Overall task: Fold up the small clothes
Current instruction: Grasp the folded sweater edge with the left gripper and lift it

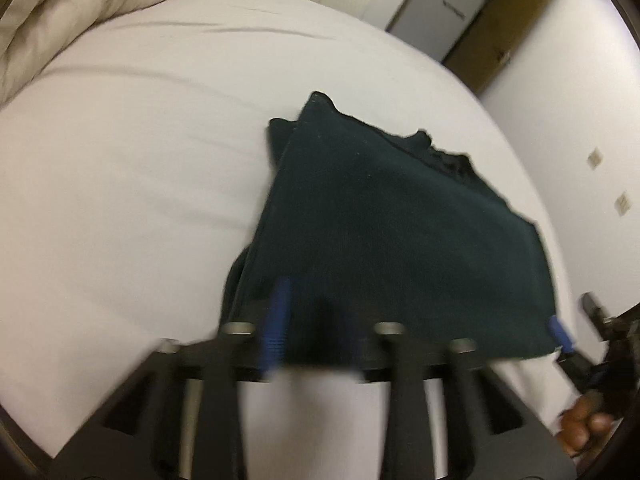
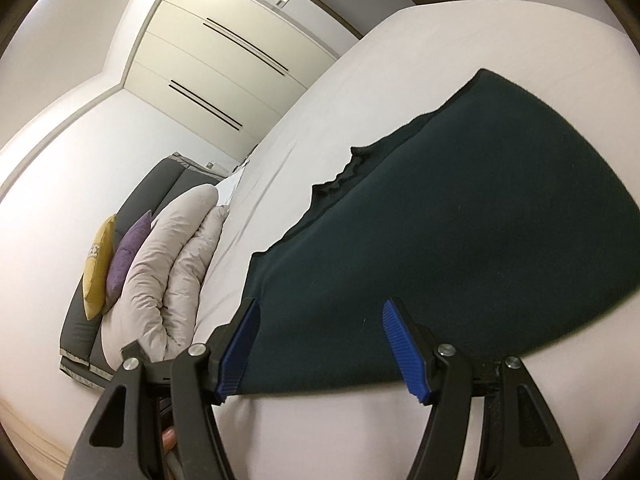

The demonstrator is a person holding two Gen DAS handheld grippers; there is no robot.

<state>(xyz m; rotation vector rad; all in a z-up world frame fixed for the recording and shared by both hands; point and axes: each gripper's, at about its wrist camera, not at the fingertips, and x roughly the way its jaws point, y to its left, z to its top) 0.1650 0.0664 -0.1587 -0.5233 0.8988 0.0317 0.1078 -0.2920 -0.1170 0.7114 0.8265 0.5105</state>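
Right now, near to far:
Right gripper (image 2: 320, 344): I am holding it wide, its blue pads (image 2: 402, 350) standing apart at the near edge of the garment, not pressing on it.
Left gripper (image 1: 316, 336): I am keeping it blurred over the same near edge; jaws parted, nothing clamped that I can make out.
Dark green garment (image 1: 392, 224): lying folded flat on the white bed (image 1: 120, 200), near its near edge.
Duvet (image 2: 168, 264): lying bunched along the bed's far side.
Cushions (image 2: 120, 256): leaning beyond the duvet.
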